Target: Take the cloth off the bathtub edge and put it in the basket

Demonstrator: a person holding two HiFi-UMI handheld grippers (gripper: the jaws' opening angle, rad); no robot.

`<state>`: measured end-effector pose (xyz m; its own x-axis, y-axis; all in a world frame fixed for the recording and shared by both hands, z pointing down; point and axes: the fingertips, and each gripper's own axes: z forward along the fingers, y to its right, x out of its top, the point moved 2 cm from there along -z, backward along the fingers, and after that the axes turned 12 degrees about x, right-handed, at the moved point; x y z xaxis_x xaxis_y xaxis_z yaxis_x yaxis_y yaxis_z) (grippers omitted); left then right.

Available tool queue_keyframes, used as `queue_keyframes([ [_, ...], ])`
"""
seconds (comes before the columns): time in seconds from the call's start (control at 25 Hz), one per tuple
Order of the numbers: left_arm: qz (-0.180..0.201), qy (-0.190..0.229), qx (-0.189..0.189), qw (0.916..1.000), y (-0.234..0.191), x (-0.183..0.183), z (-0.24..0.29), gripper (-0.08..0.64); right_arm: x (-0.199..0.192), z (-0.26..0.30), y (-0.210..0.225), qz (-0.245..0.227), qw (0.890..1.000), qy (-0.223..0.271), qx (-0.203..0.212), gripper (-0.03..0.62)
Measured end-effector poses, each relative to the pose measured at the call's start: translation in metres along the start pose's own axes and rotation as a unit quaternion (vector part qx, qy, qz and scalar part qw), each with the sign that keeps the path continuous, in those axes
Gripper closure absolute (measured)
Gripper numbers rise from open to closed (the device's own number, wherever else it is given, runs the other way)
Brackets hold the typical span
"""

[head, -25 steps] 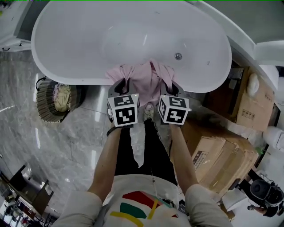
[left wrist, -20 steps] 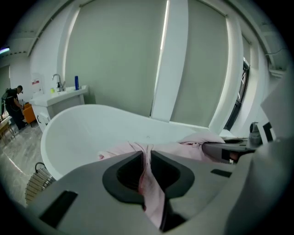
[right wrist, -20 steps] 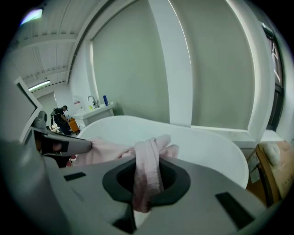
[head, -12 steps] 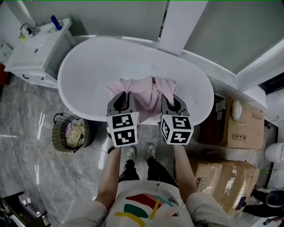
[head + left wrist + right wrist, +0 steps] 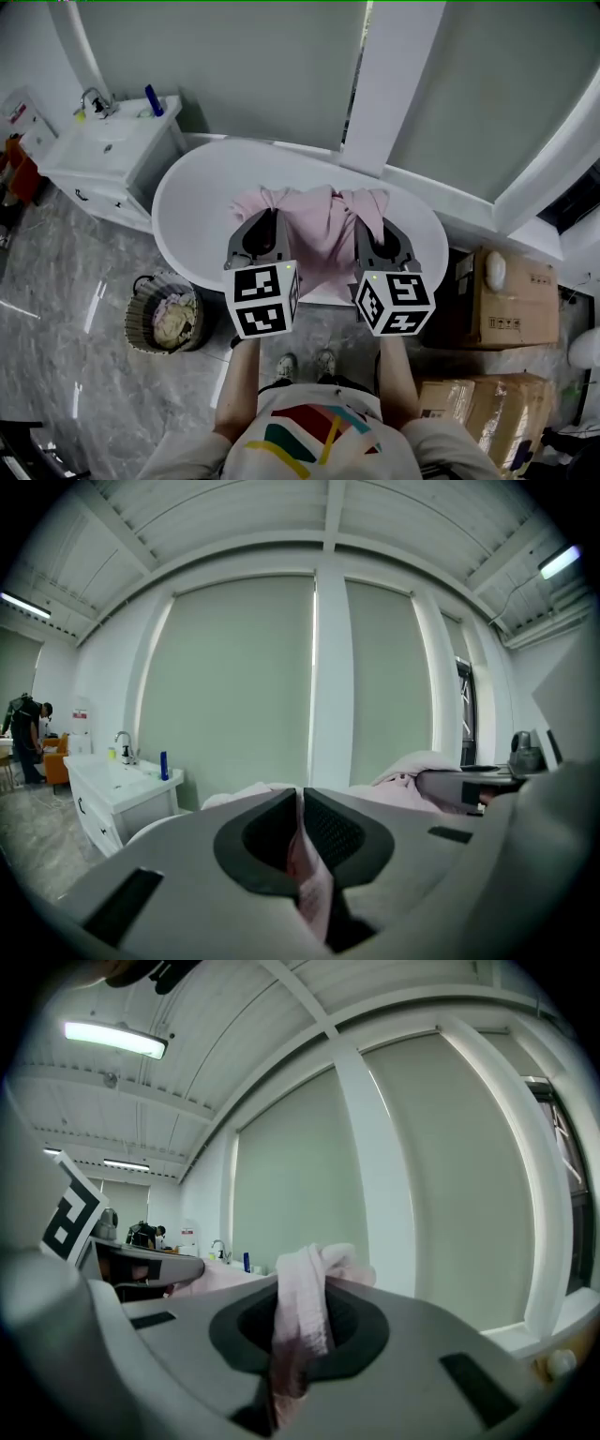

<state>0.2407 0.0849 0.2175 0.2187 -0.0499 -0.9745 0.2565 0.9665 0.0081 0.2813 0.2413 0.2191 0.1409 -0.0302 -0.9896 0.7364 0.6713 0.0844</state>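
Observation:
A pink cloth (image 5: 323, 230) hangs stretched between my two grippers, held up over the white bathtub (image 5: 187, 248). My left gripper (image 5: 267, 217) is shut on the cloth's left corner. Its jaws have just been closing, and a thin pink fold (image 5: 309, 883) is pinched between them. My right gripper (image 5: 372, 221) is shut on the right corner, where a thick bunch of cloth (image 5: 302, 1321) bulges out of the jaws. The woven basket (image 5: 141, 323) stands on the floor to the lower left of the tub and holds some fabric.
A white vanity with a sink (image 5: 112, 150) stands at the tub's left end. Cardboard boxes (image 5: 511, 305) are stacked on the right. The person's feet (image 5: 305, 366) are on the grey marble floor below the grippers. Window blinds (image 5: 234, 686) fill the wall behind.
Both grippers have risen together with the pink cloth, which has come up off the tub's near edge. The tub and basket now look smaller and farther below.

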Motion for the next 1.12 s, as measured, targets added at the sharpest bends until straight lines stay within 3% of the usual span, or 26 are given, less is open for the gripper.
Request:
queue_keyframes([
  [0.48,0.003,0.021,0.004,0.9998,0.013,0.018,-0.022,0.522,0.016,-0.022,0.000,0.004,1.000,0.021,0.006,0.557],
  [1.12,-0.017,0.035,0.041,0.9984,0.060,0.006,-0.021,0.523,0.013,-0.038,0.046,-0.004,0.998,0.041,0.046,0.558],
])
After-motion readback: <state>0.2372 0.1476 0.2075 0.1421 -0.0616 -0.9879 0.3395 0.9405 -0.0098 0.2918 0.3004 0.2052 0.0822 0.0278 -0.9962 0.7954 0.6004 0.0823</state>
